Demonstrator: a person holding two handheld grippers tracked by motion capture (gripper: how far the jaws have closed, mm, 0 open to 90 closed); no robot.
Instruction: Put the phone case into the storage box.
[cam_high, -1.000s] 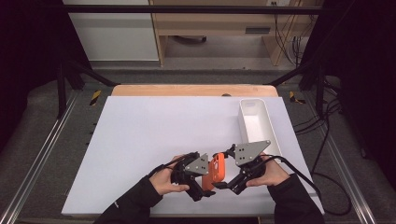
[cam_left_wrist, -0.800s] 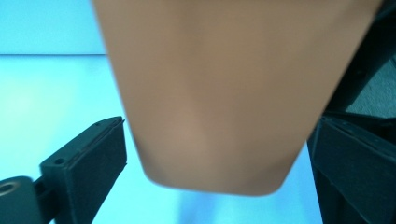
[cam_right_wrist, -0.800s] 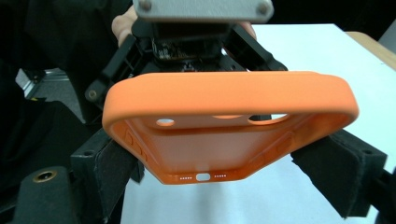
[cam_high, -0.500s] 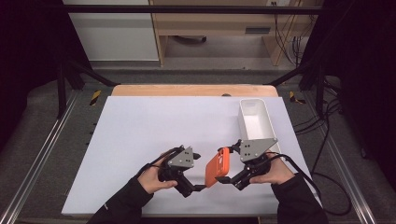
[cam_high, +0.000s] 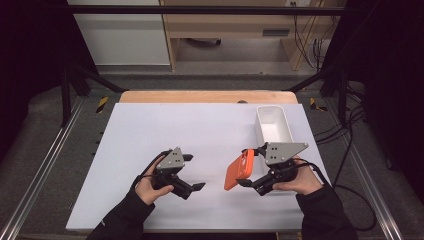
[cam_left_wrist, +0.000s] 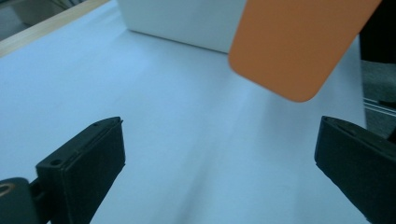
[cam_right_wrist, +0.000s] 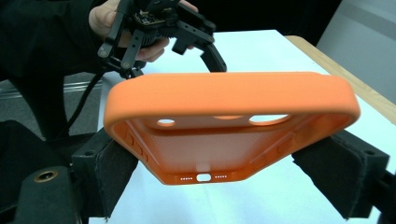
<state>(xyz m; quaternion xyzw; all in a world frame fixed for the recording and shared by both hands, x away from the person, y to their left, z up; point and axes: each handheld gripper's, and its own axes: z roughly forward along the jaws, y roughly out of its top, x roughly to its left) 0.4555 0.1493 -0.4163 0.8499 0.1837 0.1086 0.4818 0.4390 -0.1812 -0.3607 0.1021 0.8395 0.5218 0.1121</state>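
The right gripper (cam_high: 245, 167) has the orange phone case (cam_high: 239, 169) pinched by its two long edges, and from the right gripper view you can see the black fingers (cam_right_wrist: 109, 170) pressing in on either side, the case's open side facing that camera with its port holes and camera cutouts on show. In the high view the case hangs tilted above the white surface (cam_high: 150, 135), right of centre, near the person's edge. Over on the left, the left gripper (cam_high: 196, 172) has just been opening its fingers (cam_left_wrist: 86, 161) and now has them spread wide with nothing between them, well apart from the case; in its own view the case's smooth orange back (cam_left_wrist: 299, 42) floats ahead. The white bin (cam_high: 273, 125) sits just beyond the right gripper, toward the far right of the surface.
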